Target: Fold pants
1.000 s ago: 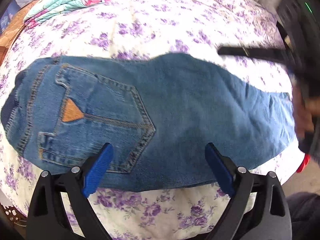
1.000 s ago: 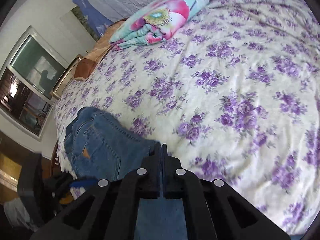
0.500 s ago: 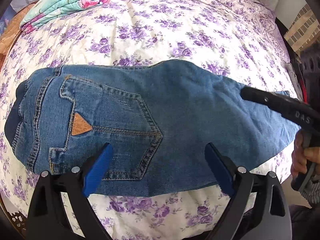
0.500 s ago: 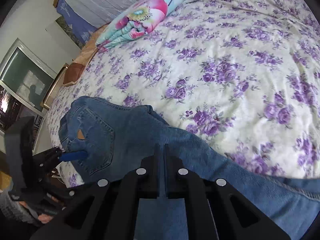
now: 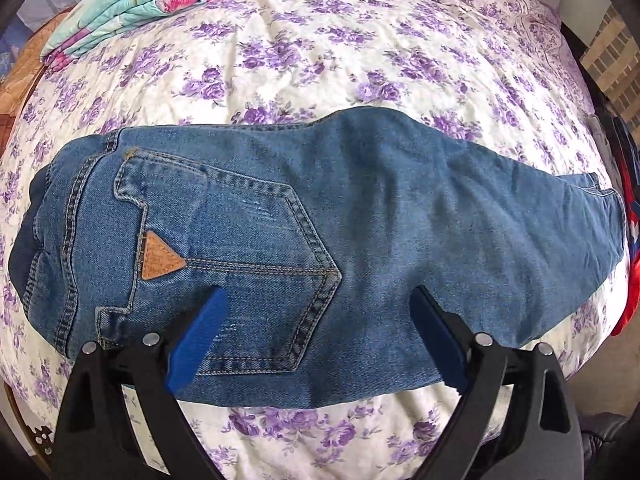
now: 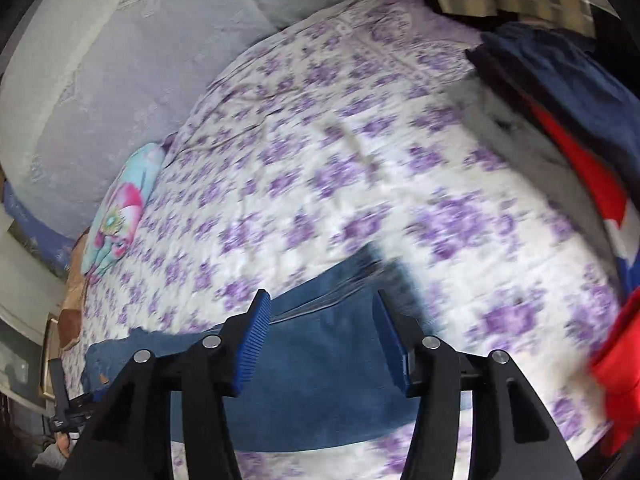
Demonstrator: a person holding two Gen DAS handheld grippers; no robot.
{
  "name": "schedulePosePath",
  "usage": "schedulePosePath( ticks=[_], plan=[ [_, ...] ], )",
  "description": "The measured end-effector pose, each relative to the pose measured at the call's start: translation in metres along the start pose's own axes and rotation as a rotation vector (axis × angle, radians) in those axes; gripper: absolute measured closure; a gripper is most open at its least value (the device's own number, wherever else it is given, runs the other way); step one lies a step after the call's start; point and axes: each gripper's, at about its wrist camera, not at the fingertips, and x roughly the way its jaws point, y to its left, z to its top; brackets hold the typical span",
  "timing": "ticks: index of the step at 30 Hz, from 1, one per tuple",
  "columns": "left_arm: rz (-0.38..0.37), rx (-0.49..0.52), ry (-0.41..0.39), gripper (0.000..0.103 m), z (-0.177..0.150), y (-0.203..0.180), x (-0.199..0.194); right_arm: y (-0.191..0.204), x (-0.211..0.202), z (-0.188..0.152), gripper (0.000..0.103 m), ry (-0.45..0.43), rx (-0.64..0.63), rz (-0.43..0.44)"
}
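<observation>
The left gripper (image 5: 316, 320) hangs with jaws apart over the jeans (image 5: 360, 248), which lie flat across the bedspread (image 5: 320, 60). The right gripper (image 6: 320, 340) is opening above the leg end, pads clear. The pocket's tan patch (image 5: 160, 258) has unreadable print. A folded blanket (image 5: 132, 4) lies beyond.

a bed (image 5: 360, 60) with a purple-flowered cover is carrying jeans (image 5: 360, 240) lying flat near its front edge and a folded flowery blanket (image 5: 132, 0) lying farther back.
</observation>
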Motion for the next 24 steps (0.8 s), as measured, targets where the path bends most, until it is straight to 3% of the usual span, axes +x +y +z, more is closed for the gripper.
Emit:
schedulePosePath(
  ticks=[3,5,6,7,8,10,12,14,19,23,24],
  plan=[
    [0.026,-0.014,-0.003,0.013,0.000,-0.002,0.003,-0.025,0.012,0.012,0.049,0.047,-0.018,-0.047],
    [0.044,-0.022,-0.008,0.013,-0.001,-0.003,0.004,-0.033,0.030,0.013,0.048,0.104,-0.033,-0.030],
    [0.051,-0.027,-0.011,0.013,-0.001,-0.003,0.004,-0.033,0.040,0.013,0.054,0.141,-0.039,-0.006],
    [0.059,-0.033,-0.014,0.013,-0.001,-0.003,0.004,-0.031,0.049,0.010,0.067,0.179,-0.050,0.015],
    [0.071,-0.043,-0.020,0.013,-0.002,-0.003,0.004,-0.027,0.054,0.008,0.089,0.198,-0.073,0.035],
    [0.098,-0.075,-0.035,0.019,-0.002,0.000,0.002,-0.016,0.051,0.010,0.092,0.160,-0.139,0.031],
    [0.111,-0.121,-0.049,0.030,-0.002,0.006,0.000,-0.004,0.040,0.022,0.093,0.107,-0.178,0.053],
    [0.107,-0.159,-0.058,0.033,-0.002,0.010,-0.001,-0.001,0.038,0.036,0.093,0.084,-0.194,0.063],
    [0.169,-0.129,-0.063,0.033,-0.004,0.000,0.002,-0.034,0.088,0.025,0.092,0.205,-0.170,0.000],
    [0.141,-0.147,-0.073,0.033,0.000,0.000,-0.010,-0.044,0.069,0.029,0.076,0.161,-0.067,0.052],
    [0.132,-0.145,-0.088,0.033,0.002,-0.001,-0.016,-0.042,0.058,0.032,0.076,0.129,-0.071,0.046]
  ],
)
